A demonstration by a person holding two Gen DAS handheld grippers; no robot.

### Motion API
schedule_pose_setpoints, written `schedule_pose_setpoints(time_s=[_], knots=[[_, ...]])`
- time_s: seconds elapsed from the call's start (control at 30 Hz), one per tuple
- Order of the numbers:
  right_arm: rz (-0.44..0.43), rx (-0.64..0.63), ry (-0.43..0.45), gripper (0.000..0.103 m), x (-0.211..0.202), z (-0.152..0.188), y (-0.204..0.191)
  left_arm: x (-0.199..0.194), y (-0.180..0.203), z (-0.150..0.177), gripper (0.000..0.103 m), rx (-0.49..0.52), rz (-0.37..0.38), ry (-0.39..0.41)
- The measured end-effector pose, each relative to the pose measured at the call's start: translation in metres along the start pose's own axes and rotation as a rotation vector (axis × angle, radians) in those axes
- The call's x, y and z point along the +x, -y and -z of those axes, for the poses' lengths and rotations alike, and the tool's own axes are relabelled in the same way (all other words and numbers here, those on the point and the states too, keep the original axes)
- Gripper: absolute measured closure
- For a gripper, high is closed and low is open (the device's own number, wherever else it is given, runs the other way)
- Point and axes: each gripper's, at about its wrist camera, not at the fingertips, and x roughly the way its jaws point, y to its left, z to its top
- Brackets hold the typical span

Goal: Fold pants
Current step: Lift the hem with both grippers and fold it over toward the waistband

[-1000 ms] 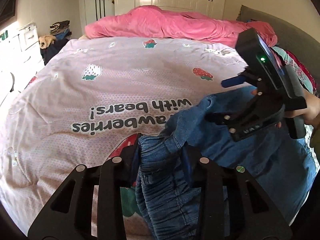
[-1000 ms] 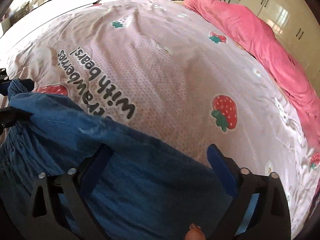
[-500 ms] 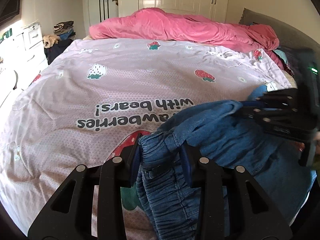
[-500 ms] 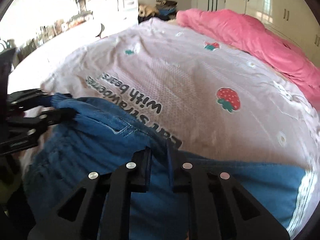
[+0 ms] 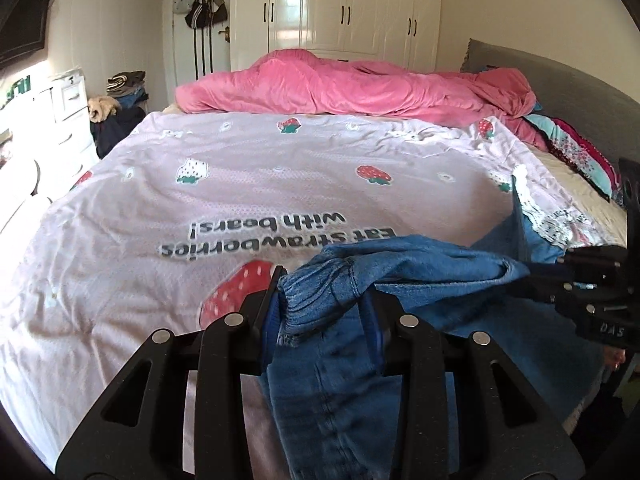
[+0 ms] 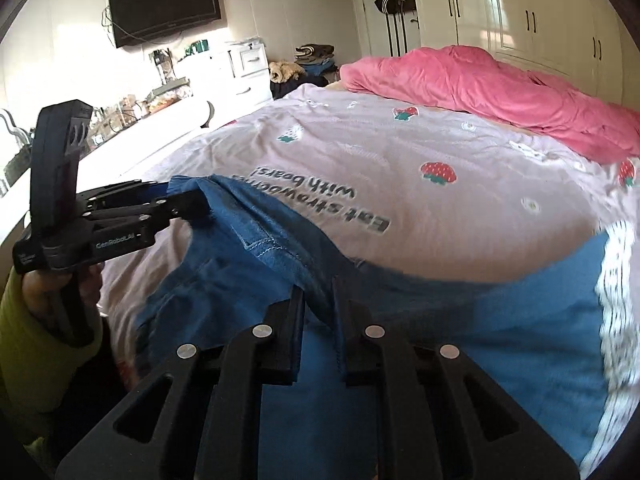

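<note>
Left gripper [image 5: 322, 304] marked "GenRoboAI", fingers grasping blue denim pants [image 5: 420, 260] waistband, right gripper [image 6: 318, 312] fingers clamped on the pants, bed quilt [image 5: 240, 184] reading "Eat strawberries with bears!"

A pink blanket [image 5: 352, 88] lies heaped at the far end of the strawberry-print bedspread [image 5: 248, 184], white wardrobe [image 5: 344, 4] beyond
</note>
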Motion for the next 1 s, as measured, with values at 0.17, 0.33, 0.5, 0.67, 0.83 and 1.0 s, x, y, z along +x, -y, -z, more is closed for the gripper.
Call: schedule_pose_setpoints(time_s=[0.17,0.33,0.5,0.67,0.83,1.0], knots=[[-0.004,-0.039,0.018,0.091,-0.02,0.018,-0.023,-0.022,0.002,0.02,0.073,-0.026,0.014,0.0],[-0.028,-0.067,-0.005,0.091,-0.029,0.033,-0.042,-0.028,0.0,0.039,0.073,-0.053,0.027,-0.045],[-0.055,-0.076,-0.032,0.091,-0.037,0.053,-0.055,-0.041,0.0,0.052,0.073,-0.058,0.046,-0.078],[-0.087,-0.076,-0.065,0.09,-0.04,0.07,-0.067,-0.047,0.001,0.071,0.071,-0.052,0.019,-0.132],[-0.088,-0.098,-0.107,0.089,-0.034,0.081,-0.08,-0.041,-0.004,0.087,0.069,-0.085,0.015,-0.205],[-0.094,-0.08,-0.164,0.088,-0.019,0.096,-0.08,-0.04,-0.006,0.092,0.066,-0.1,0.018,-0.229]])
